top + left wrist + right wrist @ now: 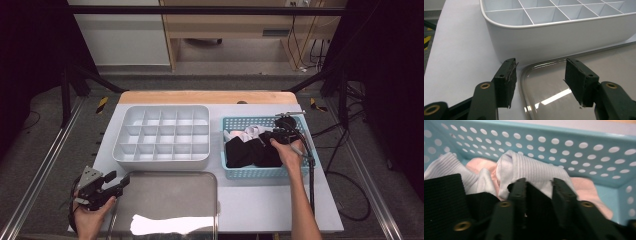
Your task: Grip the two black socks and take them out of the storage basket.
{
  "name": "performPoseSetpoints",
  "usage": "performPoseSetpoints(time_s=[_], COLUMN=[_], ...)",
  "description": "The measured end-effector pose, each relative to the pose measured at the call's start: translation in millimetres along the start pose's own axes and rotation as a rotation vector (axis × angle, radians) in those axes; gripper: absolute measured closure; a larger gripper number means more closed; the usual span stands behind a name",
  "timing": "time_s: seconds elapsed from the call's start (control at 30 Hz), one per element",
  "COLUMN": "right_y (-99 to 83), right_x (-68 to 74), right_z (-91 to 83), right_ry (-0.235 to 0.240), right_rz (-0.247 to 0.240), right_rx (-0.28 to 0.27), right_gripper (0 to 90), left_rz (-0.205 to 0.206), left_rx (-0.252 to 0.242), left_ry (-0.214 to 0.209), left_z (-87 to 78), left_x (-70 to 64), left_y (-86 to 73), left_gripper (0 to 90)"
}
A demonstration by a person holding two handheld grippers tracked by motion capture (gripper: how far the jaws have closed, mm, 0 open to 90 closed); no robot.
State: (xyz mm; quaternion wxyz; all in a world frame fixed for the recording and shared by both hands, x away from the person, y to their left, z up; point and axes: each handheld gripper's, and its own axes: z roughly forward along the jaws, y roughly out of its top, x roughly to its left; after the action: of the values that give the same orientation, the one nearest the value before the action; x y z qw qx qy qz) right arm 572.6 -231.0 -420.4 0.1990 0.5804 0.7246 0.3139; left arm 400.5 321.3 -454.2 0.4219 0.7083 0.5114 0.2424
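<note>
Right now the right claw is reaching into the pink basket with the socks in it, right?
Not quite: the basket is light blue, not pink, as the high view shows. The right claw is reaching into it among the socks.

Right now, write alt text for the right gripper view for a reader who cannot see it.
The right gripper's two black jaws reach into a light blue perforated basket and appear to close on a black sock. Behind them lie a white ribbed sock and pink cloth; another black fabric piece sits at the left.
</note>
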Motion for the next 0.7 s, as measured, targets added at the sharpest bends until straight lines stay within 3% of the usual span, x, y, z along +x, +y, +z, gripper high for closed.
performPoseSetpoints(time_s=[0.1,0.2,0.4,0.7], right_y=[0.1,0.7,2.9,13.9], right_x=[-1.1,0.0,2.9,22.7], right_z=[1.4,-1.0,-24.7,-74.4], right_ry=[0.019,0.027,0.047,0.114], right_rz=[0.015,0.009,-0.004,-0.063], right_rx=[0.021,0.017,-0.102,-0.268], right_gripper=[79.8,86.1,86.8,86.9], left_rz=[-0.001,-0.005,-0.008,-0.018], left_rx=[-0.003,-0.006,-0.006,-0.012], left_ry=[0.0,-0.001,-0.003,-0.005], left_z=[-0.4,-0.9,-1.2,-1.9], left_x=[-0.1,0.2,0.5,0.0], left_y=[0.0,0.1,0.7,1.4], left_gripper=[41.5,41.6,42.0,43.3])
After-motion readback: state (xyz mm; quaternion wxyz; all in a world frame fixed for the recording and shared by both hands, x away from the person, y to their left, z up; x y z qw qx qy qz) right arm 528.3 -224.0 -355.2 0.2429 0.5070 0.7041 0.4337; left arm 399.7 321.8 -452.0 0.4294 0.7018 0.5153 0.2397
